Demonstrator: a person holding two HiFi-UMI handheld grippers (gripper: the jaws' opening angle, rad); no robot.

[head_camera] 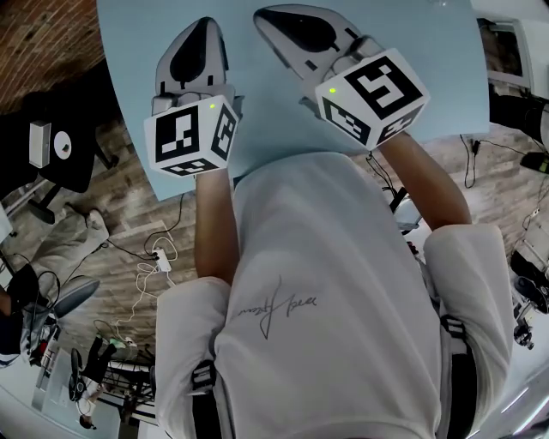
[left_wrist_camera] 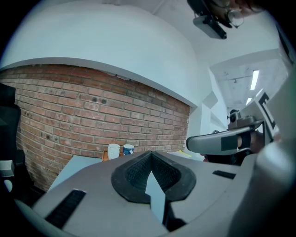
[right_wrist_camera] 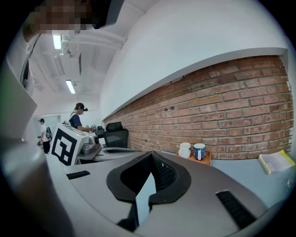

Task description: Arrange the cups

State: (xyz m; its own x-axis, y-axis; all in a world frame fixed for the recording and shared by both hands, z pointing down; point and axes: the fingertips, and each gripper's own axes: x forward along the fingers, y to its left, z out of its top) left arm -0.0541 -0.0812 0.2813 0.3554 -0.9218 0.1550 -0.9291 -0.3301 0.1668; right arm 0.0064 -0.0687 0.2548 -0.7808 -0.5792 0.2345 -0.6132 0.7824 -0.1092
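Note:
A white cup point(left_wrist_camera: 113, 151) and a blue patterned cup point(left_wrist_camera: 128, 149) stand side by side on a small wooden tray point(left_wrist_camera: 105, 158) at the far end of the light blue table point(head_camera: 274, 129), against the brick wall. The right gripper view shows the same white cup point(right_wrist_camera: 184, 150), blue cup point(right_wrist_camera: 199, 151) and tray point(right_wrist_camera: 204, 160). My left gripper point(left_wrist_camera: 150, 156) and right gripper point(right_wrist_camera: 150, 158) are both shut and empty, held side by side over the near end of the table, far from the cups. In the head view the left gripper point(head_camera: 202, 27) and right gripper point(head_camera: 273, 15) point away from me.
A yellow book point(right_wrist_camera: 276, 162) lies on the table to the right of the tray. A black office chair point(right_wrist_camera: 115, 134) and another desk stand to the left, with people in the background. Cables and equipment cover the wooden floor point(head_camera: 129, 249) around me.

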